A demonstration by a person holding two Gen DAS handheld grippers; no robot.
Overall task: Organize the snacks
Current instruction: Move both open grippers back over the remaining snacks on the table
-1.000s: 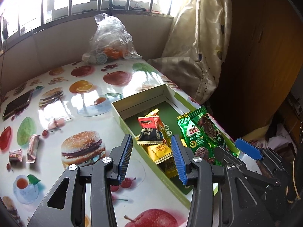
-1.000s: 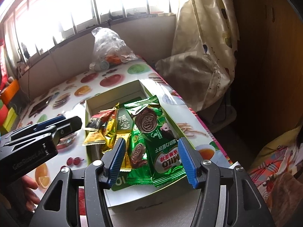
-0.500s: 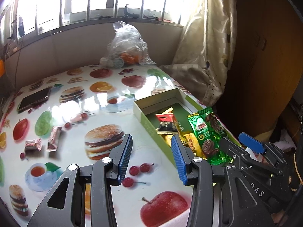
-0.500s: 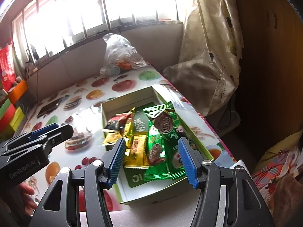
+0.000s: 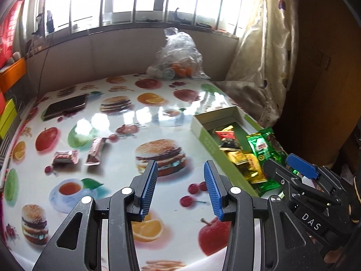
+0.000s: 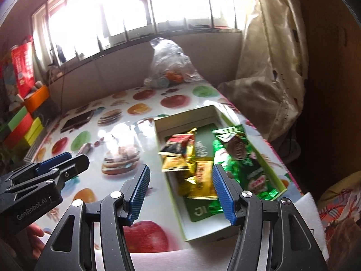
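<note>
My left gripper (image 5: 180,169) hovers open and empty over the fruit-print tablecloth, above a burger picture. Two pink wrapped snacks (image 5: 65,157) (image 5: 96,148) lie on the cloth to its left, apart from it. A shallow green-and-white box (image 5: 203,133) sits at the table's right edge and holds green cookie packets (image 5: 264,144) and yellow and red packets (image 5: 242,160). My right gripper (image 6: 181,174) is open and empty, above the near left wall of the box (image 6: 187,117). Green packets (image 6: 248,164) and yellow ones (image 6: 200,178) fill the box. The left gripper's fingers (image 6: 56,164) show at the left.
A dark phone (image 5: 65,108) lies at the far left of the table. A clear plastic bag with oranges (image 5: 178,56) stands at the back. A curtain (image 5: 266,45) hangs right of the table. Coloured boxes (image 6: 24,126) stack at the left. A hand (image 6: 33,234) shows below.
Both grippers have drawn back and swung left. In the left view the box slid to the right edge and the pink snacks came nearer the middle. Neither gripper's jaws changed.
</note>
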